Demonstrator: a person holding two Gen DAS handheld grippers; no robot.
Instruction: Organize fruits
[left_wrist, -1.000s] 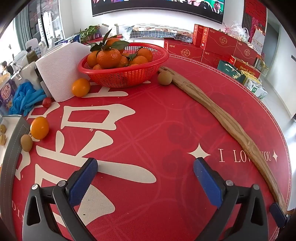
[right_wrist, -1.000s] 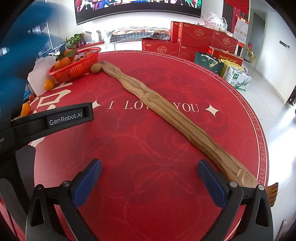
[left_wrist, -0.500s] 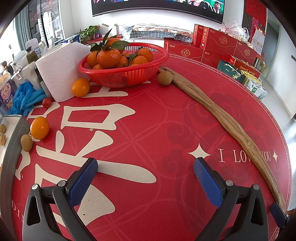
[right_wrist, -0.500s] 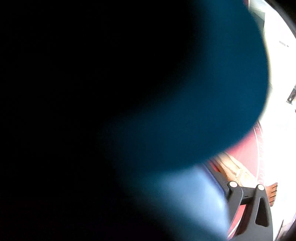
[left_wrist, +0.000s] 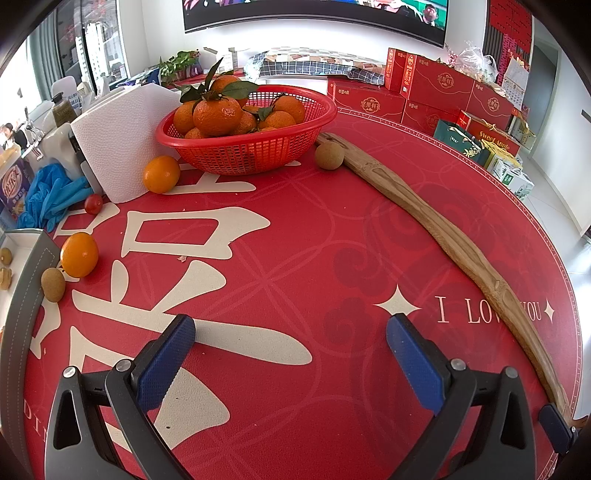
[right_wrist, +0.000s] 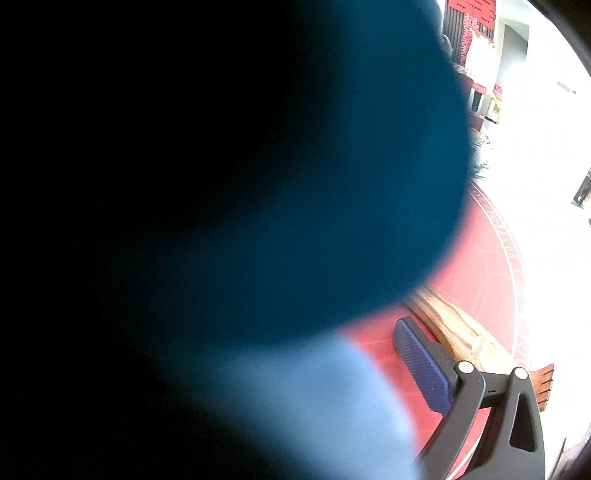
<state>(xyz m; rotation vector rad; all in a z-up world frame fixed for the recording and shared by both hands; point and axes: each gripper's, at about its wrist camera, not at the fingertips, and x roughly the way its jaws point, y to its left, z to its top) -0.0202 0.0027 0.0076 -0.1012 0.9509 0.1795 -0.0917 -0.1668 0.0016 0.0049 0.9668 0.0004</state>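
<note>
In the left wrist view a red mesh basket (left_wrist: 288, 149) holds several leafy oranges (left_wrist: 217, 114) at the back of the red mat. A loose orange (left_wrist: 161, 174) lies left of it and a brown kiwi (left_wrist: 328, 156) right of it. Another orange (left_wrist: 79, 254) and a kiwi (left_wrist: 53, 284) lie by the grey box (left_wrist: 26, 280) at the left. A cherry tomato (left_wrist: 93, 203) sits near the blue gloves. My left gripper (left_wrist: 290, 356) is open and empty above the mat. In the right wrist view a blurred blue shape covers most of the lens; only the right finger (right_wrist: 421, 369) shows.
A long wooden stick (left_wrist: 443, 236) runs diagonally along the mat's right side, also in the right wrist view (right_wrist: 454, 332). A paper towel roll (left_wrist: 122, 140) and blue gloves (left_wrist: 51, 195) stand at the back left. Red gift boxes (left_wrist: 424, 92) are stacked beyond the table.
A blue blurred shape has moved in front of the right wrist camera and hides most of its view. The left gripper and the fruit have not moved.
</note>
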